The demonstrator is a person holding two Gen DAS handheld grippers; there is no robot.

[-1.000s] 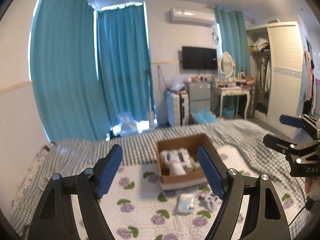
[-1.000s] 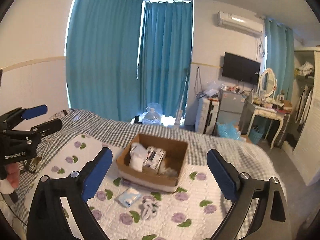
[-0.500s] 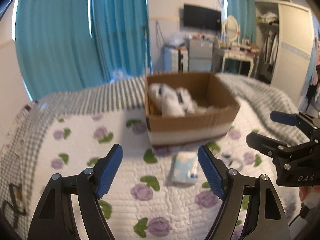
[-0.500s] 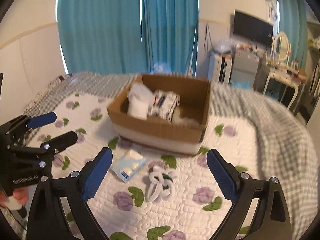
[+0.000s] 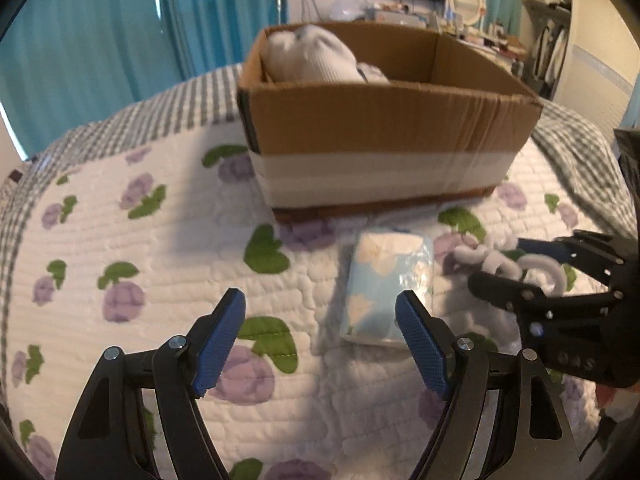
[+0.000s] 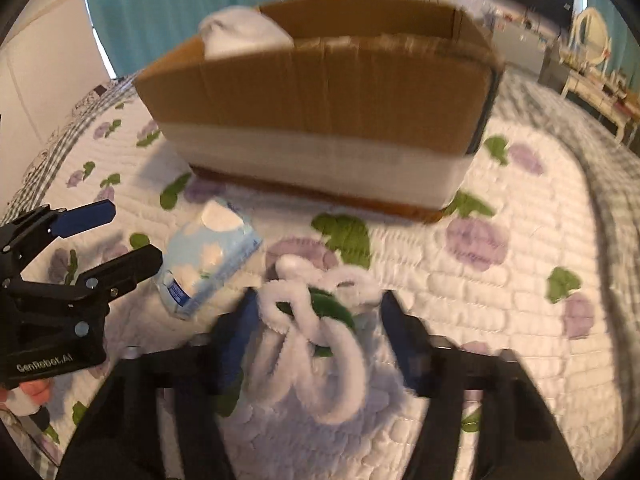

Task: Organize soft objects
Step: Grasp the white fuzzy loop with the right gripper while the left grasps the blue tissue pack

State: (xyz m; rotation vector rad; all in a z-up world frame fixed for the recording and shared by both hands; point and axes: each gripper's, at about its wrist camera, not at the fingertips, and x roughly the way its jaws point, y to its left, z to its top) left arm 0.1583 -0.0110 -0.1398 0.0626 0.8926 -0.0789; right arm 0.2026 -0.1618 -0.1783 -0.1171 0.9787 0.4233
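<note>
A light blue tissue pack (image 5: 386, 288) lies on the flowered quilt in front of a cardboard box (image 5: 380, 132). My left gripper (image 5: 320, 344) is open just above the quilt, the pack by its right finger. A tangle of white fuzzy cord (image 6: 316, 328) lies right of the pack. My right gripper (image 6: 316, 316) is open with its fingers on either side of the cord, not closed on it. In the right wrist view the pack (image 6: 208, 260) and box (image 6: 320, 112) show too. White soft items (image 5: 308, 56) fill the box's left end.
The bed's quilt (image 5: 120, 240) has a grey checked border (image 6: 600, 128). Teal curtains (image 5: 100, 20) hang behind the bed. A dresser with mirror (image 6: 592, 52) and a wardrobe (image 5: 560, 40) stand at the far right.
Both grippers have moved down and forward toward the quilt. The left one now hovers by the tissue pack; the right one now straddles the white cord. The box looms much closer.
</note>
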